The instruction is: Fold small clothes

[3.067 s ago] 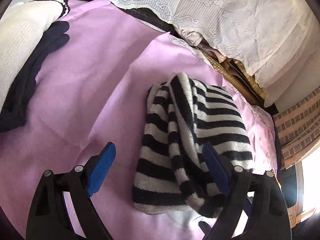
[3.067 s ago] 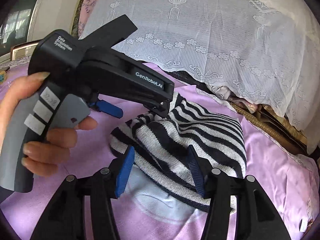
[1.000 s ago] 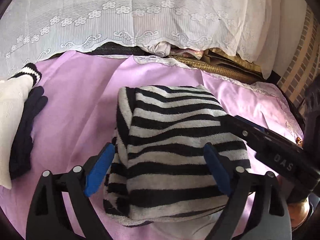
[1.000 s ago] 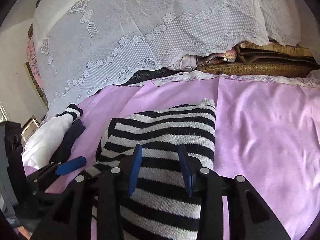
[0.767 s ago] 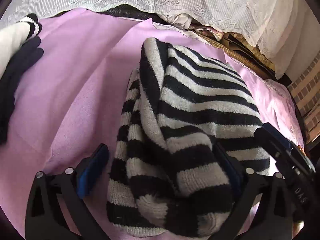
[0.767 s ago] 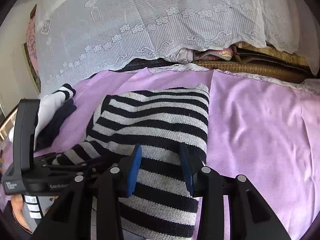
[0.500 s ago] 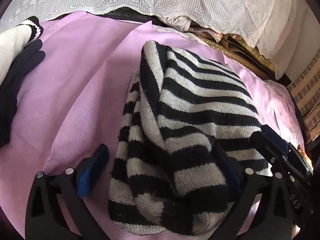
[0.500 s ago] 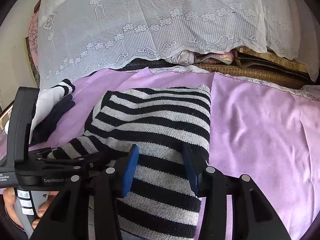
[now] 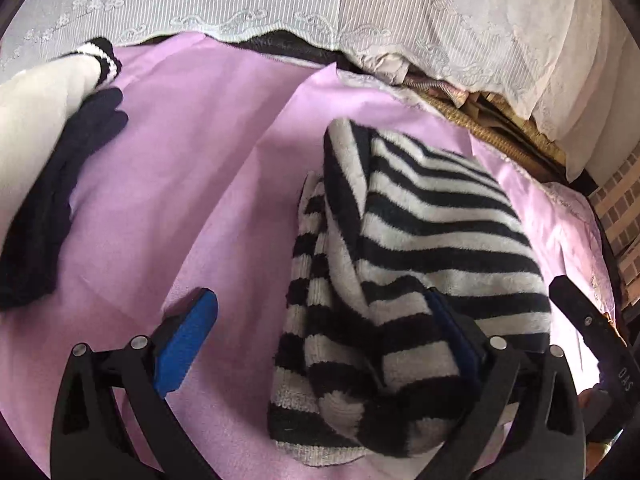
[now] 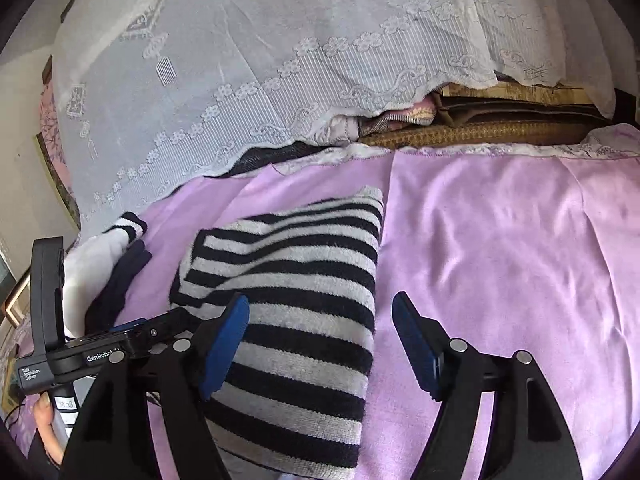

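while a black-and-white striped knit garment [image 9: 420, 264] lies folded into a thick bundle on a pink bedsheet [image 9: 192, 184], both handheld grippers sit at its near end with jaws spread wide, grasping nothing. seen from the left wrist, the left gripper [image 9: 320, 332] straddles the bundle's near left part: its right blue pad presses against the knit, its left pad hangs apart over bare sheet. seen from the right wrist, the right gripper [image 10: 320, 340] straddles the bundle's right edge, left pad over the stripes, right pad over bare sheet. the garment [image 10: 296, 300] rests near the middle of the sheet, stripes running across, layers stacked and slightly uneven on its left side. far left lie a white garment with striped cuff [image 9: 44, 92] and a dark navy glove [image 9: 52, 200], touching each other. a lace curtain [image 10: 280, 60] drapes behind.

judging by the compact shape, folding of this piece looks finished or nearly so. the next move likely calls for either squaring the loose left layers or closing on the bundle to set it aside, gripping all layers so it does not unfold
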### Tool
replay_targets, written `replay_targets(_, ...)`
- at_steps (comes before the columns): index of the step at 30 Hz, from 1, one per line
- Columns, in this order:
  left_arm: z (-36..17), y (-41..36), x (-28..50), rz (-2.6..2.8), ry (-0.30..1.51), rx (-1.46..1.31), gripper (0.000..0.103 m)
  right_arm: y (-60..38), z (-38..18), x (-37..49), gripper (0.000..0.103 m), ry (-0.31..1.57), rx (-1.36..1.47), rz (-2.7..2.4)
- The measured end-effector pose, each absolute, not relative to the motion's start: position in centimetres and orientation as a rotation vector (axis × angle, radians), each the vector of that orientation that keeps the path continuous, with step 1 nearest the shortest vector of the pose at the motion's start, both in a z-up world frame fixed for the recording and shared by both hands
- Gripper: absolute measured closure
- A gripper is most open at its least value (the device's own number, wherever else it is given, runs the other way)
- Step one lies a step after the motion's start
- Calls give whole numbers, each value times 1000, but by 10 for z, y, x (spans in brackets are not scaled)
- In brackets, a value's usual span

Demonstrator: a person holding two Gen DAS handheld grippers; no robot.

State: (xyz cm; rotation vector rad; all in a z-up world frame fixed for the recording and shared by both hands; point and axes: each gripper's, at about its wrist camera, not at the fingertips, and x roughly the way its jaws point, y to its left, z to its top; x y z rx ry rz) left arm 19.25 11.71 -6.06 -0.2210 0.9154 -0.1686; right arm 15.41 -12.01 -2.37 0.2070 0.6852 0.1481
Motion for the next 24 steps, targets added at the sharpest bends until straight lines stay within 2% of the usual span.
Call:
replay_targets(3, -62, 113, 191, -148, 906, -172, 4, -132, -42, 162, 15, 736, 305, 157)
replay_targets(6, -56, 101, 183, -94, 852, -72, 4, -141, -45, 164, 15, 755, 380, 192)
replay_targets(11, -48, 84, 172, -31, 770, 69, 5, -132, -29, 153, 15, 692, 303, 170)
replay_targets(17, -45, 84, 172, -30, 765, 72, 5, -126, -6, 141, 15, 592, 231, 171)
replay_targets(24, -43, 87, 173, -137, 800, -8, 5, -125, -26, 155, 15, 685, 249, 182)
